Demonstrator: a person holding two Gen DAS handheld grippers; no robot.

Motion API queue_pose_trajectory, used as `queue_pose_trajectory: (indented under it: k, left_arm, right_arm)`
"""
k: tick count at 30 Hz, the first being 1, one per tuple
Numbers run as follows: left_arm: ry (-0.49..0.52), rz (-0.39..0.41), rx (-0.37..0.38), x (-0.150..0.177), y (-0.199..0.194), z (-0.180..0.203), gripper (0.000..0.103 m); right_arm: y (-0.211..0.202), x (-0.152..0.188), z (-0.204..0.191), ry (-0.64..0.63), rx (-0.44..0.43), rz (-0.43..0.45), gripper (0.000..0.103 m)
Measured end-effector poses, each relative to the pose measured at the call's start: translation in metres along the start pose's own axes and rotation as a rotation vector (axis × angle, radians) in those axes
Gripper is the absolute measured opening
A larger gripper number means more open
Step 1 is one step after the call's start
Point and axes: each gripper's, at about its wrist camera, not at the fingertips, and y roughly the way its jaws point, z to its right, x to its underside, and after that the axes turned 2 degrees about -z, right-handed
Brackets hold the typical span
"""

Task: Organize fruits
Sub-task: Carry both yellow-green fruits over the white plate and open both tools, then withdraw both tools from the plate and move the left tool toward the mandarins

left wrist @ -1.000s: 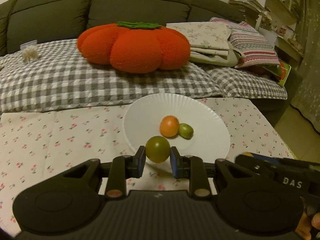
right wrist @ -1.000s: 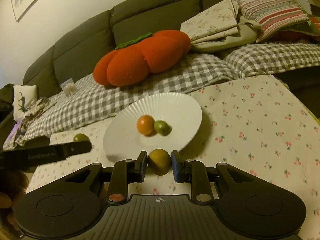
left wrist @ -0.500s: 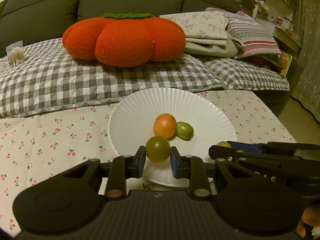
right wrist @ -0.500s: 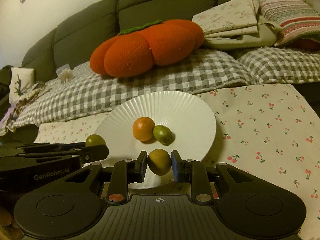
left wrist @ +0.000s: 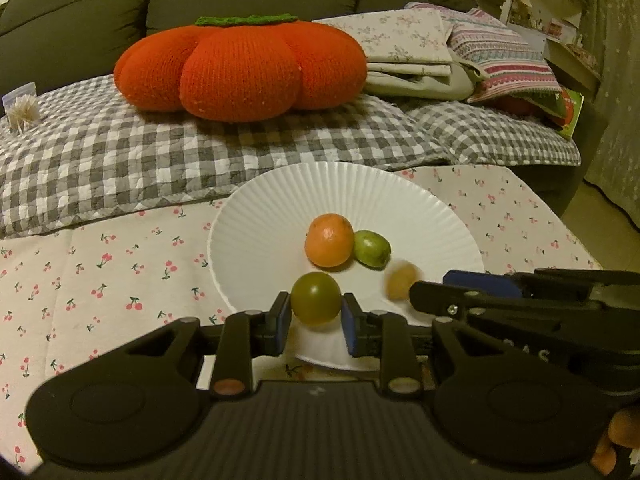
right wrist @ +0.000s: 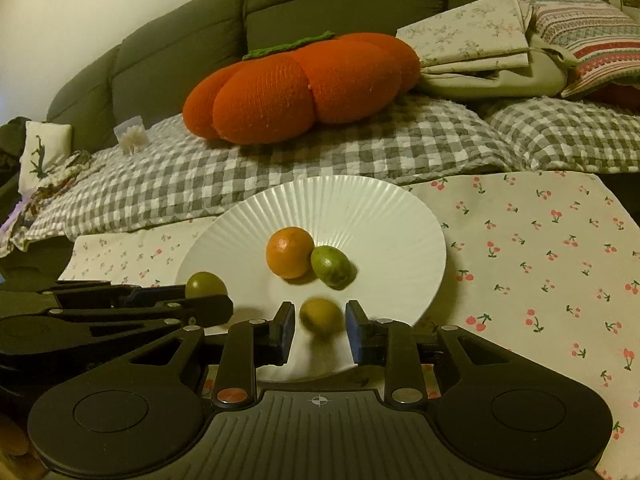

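A dull olive-green round fruit (left wrist: 316,298) sits clamped between the blue pads of the left gripper (left wrist: 315,322) above the near rim of the white fluted plate (left wrist: 280,208). The right gripper (right wrist: 321,327) stands open, a blurred yellow-brown fruit (right wrist: 321,315) loose between its fingers. An orange (right wrist: 290,252) and a small green fruit (right wrist: 330,265) touch at the plate's centre. Any lettering on the grippers is unreadable. The cherry-print tablecloth (right wrist: 540,248) meets a gingham-covered sofa bearing a pumpkin cushion (left wrist: 240,66).

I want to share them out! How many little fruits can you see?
4. An orange fruit and a light green fruit touch mid-plate, a blurred yellowish fruit sits between the open right gripper, and a dark green fruit is in the left gripper.
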Motion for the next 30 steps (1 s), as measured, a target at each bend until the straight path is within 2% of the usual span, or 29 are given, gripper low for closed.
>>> queue_pose_trajectory:
  k: [2,8,12,21,30]
  left_arm:
    - [-0.001,-0.002,0.003,0.0,-0.001,-0.001,0.028]
    - [-0.014,0.017,-0.004,-0.002,-0.006,-0.005,0.045]
    - [-0.027,0.014,-0.011,-0.003,-0.009,-0.007,0.045]
    - [-0.075,0.035,-0.018,0.001,-0.035,-0.019,0.045]
    - [-0.109,0.004,-0.056,0.025,-0.066,-0.038,0.045]
  right_arm:
    - [-0.002,0.0,0.001,0.007,-0.001,0.006,0.028]
    - [-0.014,0.005,0.011,0.061,0.006,0.026,0.028]
    - [-0.027,0.013,0.019,0.122,-0.002,0.046,0.028]
    - [-0.053,0.022,0.023,0.139,-0.004,0.08,0.03]
    - [-0.067,0.037,0.009,0.124,-0.013,0.053,0.05]
